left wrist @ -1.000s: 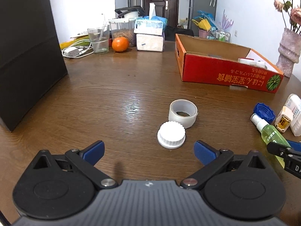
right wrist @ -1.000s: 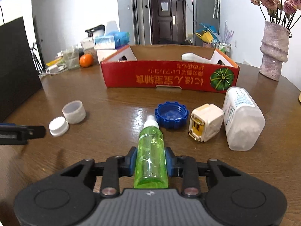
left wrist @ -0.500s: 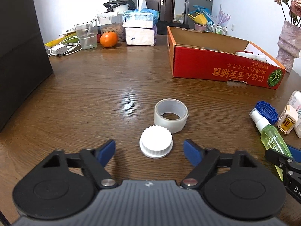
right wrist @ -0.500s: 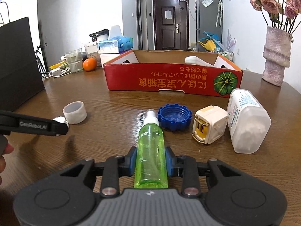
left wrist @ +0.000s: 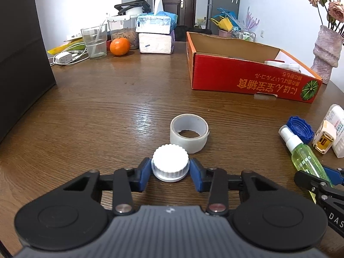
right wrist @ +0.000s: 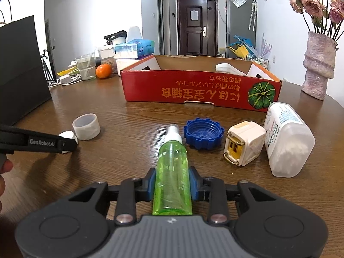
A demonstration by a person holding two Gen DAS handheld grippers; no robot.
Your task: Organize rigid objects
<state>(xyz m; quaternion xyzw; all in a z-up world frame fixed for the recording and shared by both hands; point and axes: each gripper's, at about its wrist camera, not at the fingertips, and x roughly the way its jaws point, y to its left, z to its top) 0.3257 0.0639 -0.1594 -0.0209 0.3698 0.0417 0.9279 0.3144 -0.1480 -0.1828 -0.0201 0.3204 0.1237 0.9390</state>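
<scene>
Wood-grain table (left wrist: 120, 99) fills a lived-in room, a dark door at the far end. Left gripper (left wrist: 170, 169) has just been closing and now pinches the white cap (left wrist: 170, 165) between its blue pads, low over the tabletop. Just beyond the cap stands a tape ring (left wrist: 189, 135). Right gripper (right wrist: 172, 186) clamps the green bottle (right wrist: 173, 172), nozzle forward. Ahead of it lie a blue lid (right wrist: 203, 135), a plug (right wrist: 244, 145) and a white jar (right wrist: 287, 138). Farther back sits the red box (right wrist: 200, 92), open-topped; bare wood lies between.
</scene>
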